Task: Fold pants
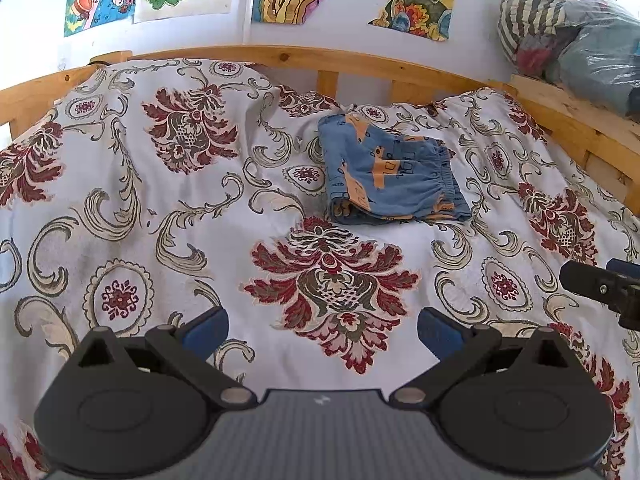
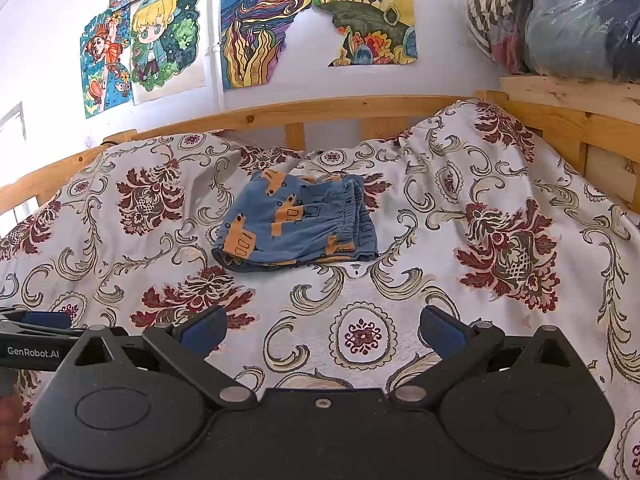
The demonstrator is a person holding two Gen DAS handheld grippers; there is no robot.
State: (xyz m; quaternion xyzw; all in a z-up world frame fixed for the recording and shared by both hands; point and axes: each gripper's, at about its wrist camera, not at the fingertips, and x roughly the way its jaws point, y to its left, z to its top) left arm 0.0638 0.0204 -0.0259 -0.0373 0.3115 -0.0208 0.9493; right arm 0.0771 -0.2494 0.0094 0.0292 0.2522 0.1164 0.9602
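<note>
Small blue pants (image 1: 390,174) with orange vehicle prints lie folded into a compact square on the floral bedspread (image 1: 168,216), elastic waistband on top. They also show in the right wrist view (image 2: 296,226). My left gripper (image 1: 322,330) is open and empty, held back from the pants over the spread. My right gripper (image 2: 322,330) is open and empty too, also short of the pants. The right gripper's tip shows at the right edge of the left wrist view (image 1: 604,286); the left gripper shows at the left edge of the right wrist view (image 2: 36,344).
A wooden bed rail (image 1: 320,62) runs behind the bedspread, with children's drawings (image 2: 256,28) on the wall above. Bagged clothes (image 1: 572,44) sit on a wooden ledge at the far right.
</note>
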